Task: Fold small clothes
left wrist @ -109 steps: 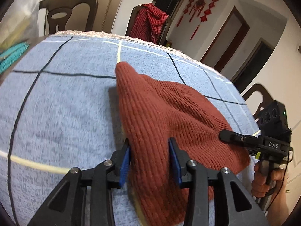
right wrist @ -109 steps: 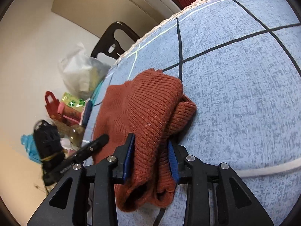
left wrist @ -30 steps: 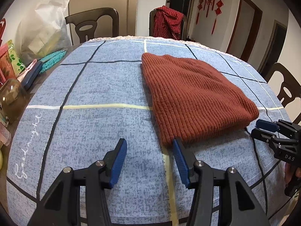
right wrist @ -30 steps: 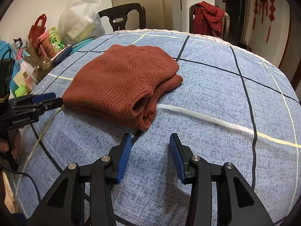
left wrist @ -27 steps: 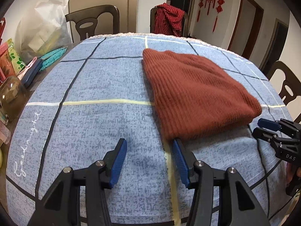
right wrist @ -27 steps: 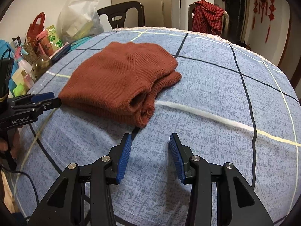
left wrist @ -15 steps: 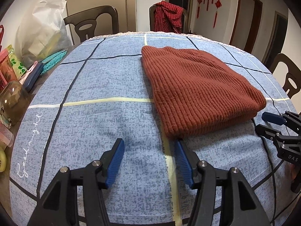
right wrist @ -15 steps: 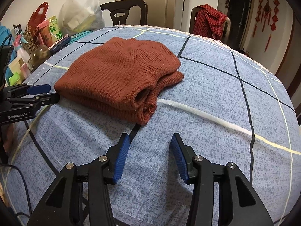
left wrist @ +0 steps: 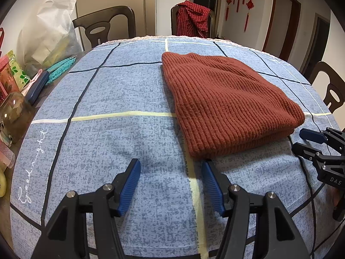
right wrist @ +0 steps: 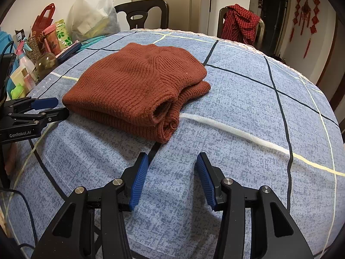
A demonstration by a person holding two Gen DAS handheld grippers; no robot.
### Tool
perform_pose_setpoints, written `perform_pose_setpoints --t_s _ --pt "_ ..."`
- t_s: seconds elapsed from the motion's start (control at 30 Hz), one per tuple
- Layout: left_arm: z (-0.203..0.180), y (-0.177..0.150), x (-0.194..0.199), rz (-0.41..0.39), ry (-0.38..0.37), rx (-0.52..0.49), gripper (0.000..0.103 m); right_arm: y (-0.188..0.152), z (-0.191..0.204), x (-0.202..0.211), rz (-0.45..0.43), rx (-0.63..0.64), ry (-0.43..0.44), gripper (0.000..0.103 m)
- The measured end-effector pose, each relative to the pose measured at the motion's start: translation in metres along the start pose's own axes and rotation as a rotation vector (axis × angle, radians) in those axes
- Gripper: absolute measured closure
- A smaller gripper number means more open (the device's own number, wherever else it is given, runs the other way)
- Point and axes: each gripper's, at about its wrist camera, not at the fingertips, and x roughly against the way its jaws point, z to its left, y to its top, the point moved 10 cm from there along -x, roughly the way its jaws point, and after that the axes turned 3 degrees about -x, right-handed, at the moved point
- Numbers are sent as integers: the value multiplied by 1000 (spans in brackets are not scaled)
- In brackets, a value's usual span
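A rust-red knit sweater [left wrist: 226, 105] lies folded in a neat stack on the blue checked tablecloth [left wrist: 120, 142]; it also shows in the right wrist view [right wrist: 140, 88], its open folded ends facing that camera. My left gripper [left wrist: 171, 172] is open and empty, just short of the sweater's near corner, not touching it. My right gripper [right wrist: 172, 164] is open and empty, a little back from the sweater's rolled end. Each gripper appears in the other's view: the right one [left wrist: 310, 139] at the sweater's right edge, the left one [right wrist: 54, 108] at its left edge.
Bottles, a jar [right wrist: 46, 61], snack bags and a white plastic bag [right wrist: 94, 10] crowd the table's left edge. Dark chairs stand around the table; one holds a red checked garment [left wrist: 194, 19]. A cable [right wrist: 28, 211] hangs at the near left.
Both grippers have let go of the sweater and drawn back from it toward the near table edge. The sweater now lies flat and folded.
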Motion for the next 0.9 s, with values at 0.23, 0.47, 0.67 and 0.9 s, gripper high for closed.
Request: perform_pose_setpoints --t_s 0.23,0.47,0.67,0.9 --pt "-1 0 0 0 -1 0 39 0 0 0 0 -1 1 55" --pt "-1 0 0 0 0 -1 39 0 0 0 0 -1 1 55" --pt "-2 0 -1 2 -5 -4 35 0 0 0 0 -1 2 55" --pt "-2 -1 -1 3 -6 -7 33 0 0 0 0 -1 2 55"
